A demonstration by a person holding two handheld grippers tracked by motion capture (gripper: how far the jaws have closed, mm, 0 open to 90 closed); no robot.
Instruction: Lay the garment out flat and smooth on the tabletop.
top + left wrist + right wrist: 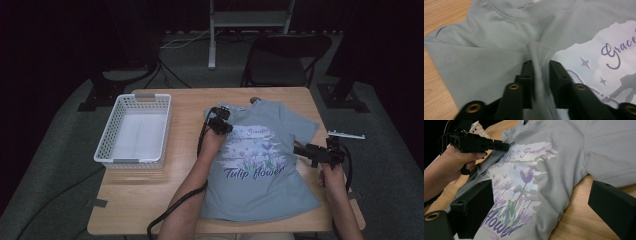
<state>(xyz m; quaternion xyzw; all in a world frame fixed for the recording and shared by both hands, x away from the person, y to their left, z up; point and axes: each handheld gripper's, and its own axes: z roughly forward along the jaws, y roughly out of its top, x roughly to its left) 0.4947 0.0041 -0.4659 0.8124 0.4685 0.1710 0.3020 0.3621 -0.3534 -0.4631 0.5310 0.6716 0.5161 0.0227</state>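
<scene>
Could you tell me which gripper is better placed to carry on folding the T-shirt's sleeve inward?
Probably the left. The left gripper already pinches a fold of the T-shirt at its sleeve. The right gripper is open, nothing gripped.

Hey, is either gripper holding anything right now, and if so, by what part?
The left gripper pinches a raised fold of the grey T-shirt near its sleeve. The right gripper is open, holding nothing.

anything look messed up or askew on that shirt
Mostly flat, but the t-shirt has one sleeve folded inward over the print, its hem pinched up into a ridge in the left claw. The right claw hangs open beside it.
</scene>
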